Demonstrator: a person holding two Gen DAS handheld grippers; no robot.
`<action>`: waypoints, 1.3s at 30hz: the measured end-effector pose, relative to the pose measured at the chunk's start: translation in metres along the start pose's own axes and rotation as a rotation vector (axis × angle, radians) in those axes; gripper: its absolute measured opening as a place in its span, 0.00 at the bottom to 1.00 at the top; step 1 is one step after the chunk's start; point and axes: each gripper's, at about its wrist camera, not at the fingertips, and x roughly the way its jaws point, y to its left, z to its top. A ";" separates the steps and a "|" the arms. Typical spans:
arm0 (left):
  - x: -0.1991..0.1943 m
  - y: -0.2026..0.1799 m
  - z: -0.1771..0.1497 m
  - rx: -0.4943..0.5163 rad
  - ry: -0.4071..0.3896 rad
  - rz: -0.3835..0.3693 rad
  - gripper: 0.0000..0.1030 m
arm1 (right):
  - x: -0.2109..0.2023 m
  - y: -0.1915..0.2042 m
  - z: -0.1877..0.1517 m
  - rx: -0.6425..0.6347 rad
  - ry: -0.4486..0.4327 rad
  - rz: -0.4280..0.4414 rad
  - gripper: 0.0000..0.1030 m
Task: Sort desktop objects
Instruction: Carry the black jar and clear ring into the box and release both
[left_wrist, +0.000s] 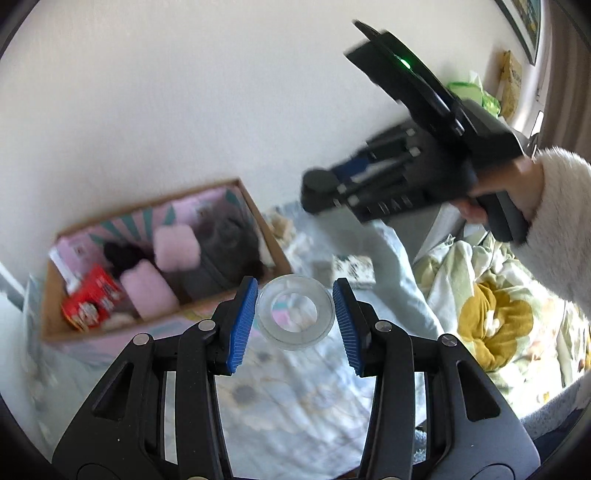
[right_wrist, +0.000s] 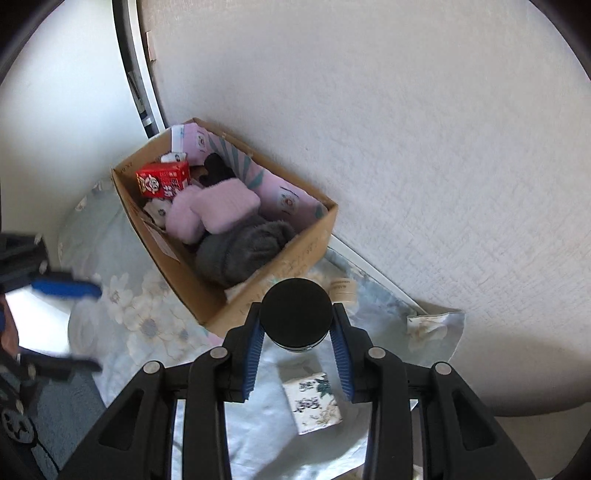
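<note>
My left gripper (left_wrist: 295, 321) is shut on a clear round ring-shaped piece, a roll of tape by its look (left_wrist: 295, 313), held above the flowered bedding. My right gripper (right_wrist: 297, 343) is shut on a jar with a round black lid (right_wrist: 295, 312), and it shows in the left wrist view (left_wrist: 325, 184) up at the right, held by a hand in a fluffy white sleeve (left_wrist: 554, 218). Ahead stands an open cardboard box (right_wrist: 177, 273) against the wall. Inside are a red carton (right_wrist: 162, 181), pink fluffy items (right_wrist: 214, 210) and a grey fluffy item (right_wrist: 240, 251). The left gripper (right_wrist: 70, 288) appears blurred at the left edge.
A small flowered packet (right_wrist: 314, 402) and a small beige jar (right_wrist: 343, 290) lie on the pale blue flowered cover (right_wrist: 140, 317). A crumpled yellow-flowered quilt (left_wrist: 495, 314) is at the right. The white wall (right_wrist: 406, 147) runs close behind the box.
</note>
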 end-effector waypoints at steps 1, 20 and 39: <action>-0.004 0.008 0.006 0.013 -0.015 0.004 0.38 | -0.002 0.004 0.003 0.003 -0.003 -0.009 0.32; 0.013 0.184 0.042 -0.040 0.079 0.037 0.38 | 0.031 0.078 0.083 0.091 0.012 -0.005 0.32; 0.039 0.253 0.040 -0.154 0.147 -0.073 1.00 | 0.087 0.118 0.113 0.143 0.074 0.119 0.48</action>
